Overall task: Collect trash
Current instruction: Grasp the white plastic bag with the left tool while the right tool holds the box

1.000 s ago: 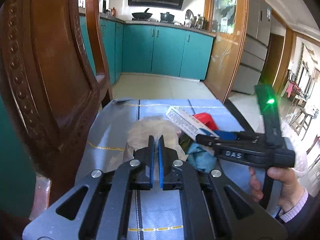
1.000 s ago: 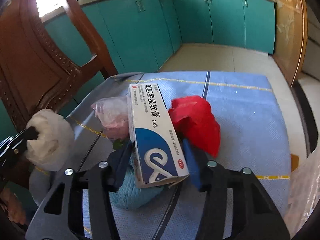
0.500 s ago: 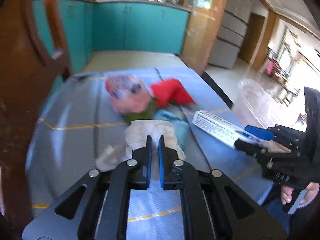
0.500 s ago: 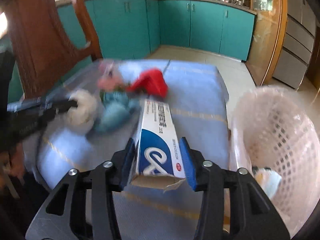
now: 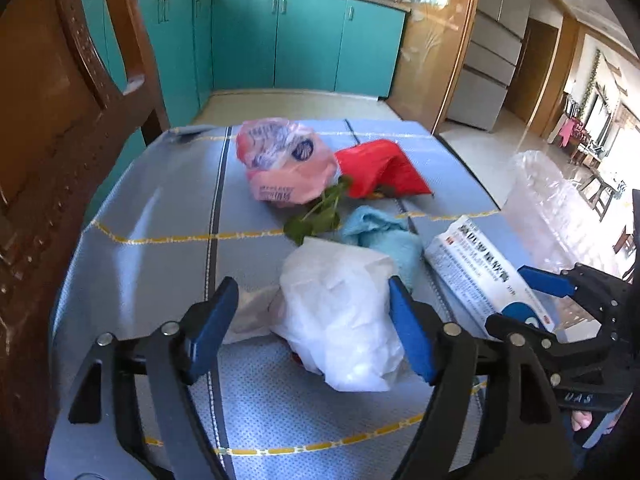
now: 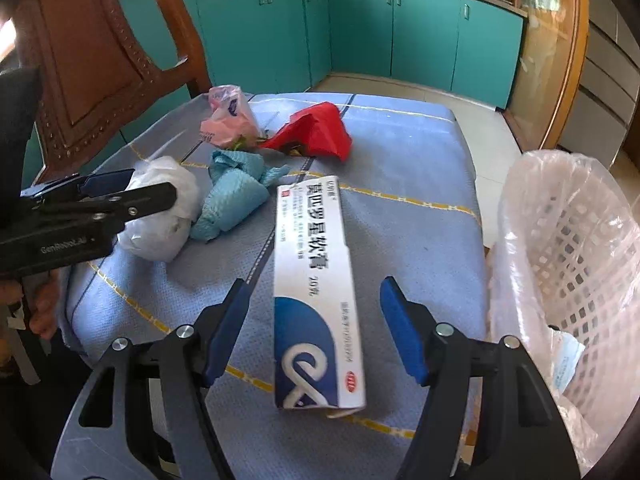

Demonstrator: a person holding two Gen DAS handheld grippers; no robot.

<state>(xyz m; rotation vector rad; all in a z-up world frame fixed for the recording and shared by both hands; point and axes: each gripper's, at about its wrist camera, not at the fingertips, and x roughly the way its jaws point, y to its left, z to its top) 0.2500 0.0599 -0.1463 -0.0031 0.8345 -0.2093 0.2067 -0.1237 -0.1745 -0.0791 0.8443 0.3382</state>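
Observation:
My left gripper (image 5: 310,328) has its jaws opening around a crumpled white wad (image 5: 340,312) that lies on the blue tablecloth (image 5: 152,216); the left pad stands clear of it. My right gripper (image 6: 316,332) has its jaws opening too, with the white and blue medicine box (image 6: 316,288) between them and both pads off it. I cannot tell whether the box rests on the cloth. Farther back lie a blue rag (image 6: 232,196), a red bag (image 6: 316,132), a pink bag (image 6: 228,116) and a green leaf (image 5: 316,216). A lined white basket (image 6: 580,260) stands just right of the table.
A carved wooden chair (image 5: 60,140) stands close along the table's left side. Teal kitchen cabinets (image 5: 300,40) line the far wall beyond open tiled floor. The basket holds a few scraps at its bottom. A hand (image 6: 40,312) grips the left tool's handle.
The left jaws, shut on the white wad before, have sprung apart and sunk toward the table. The right gripper carried the box from the pile toward the basket, and its jaws have widened off it.

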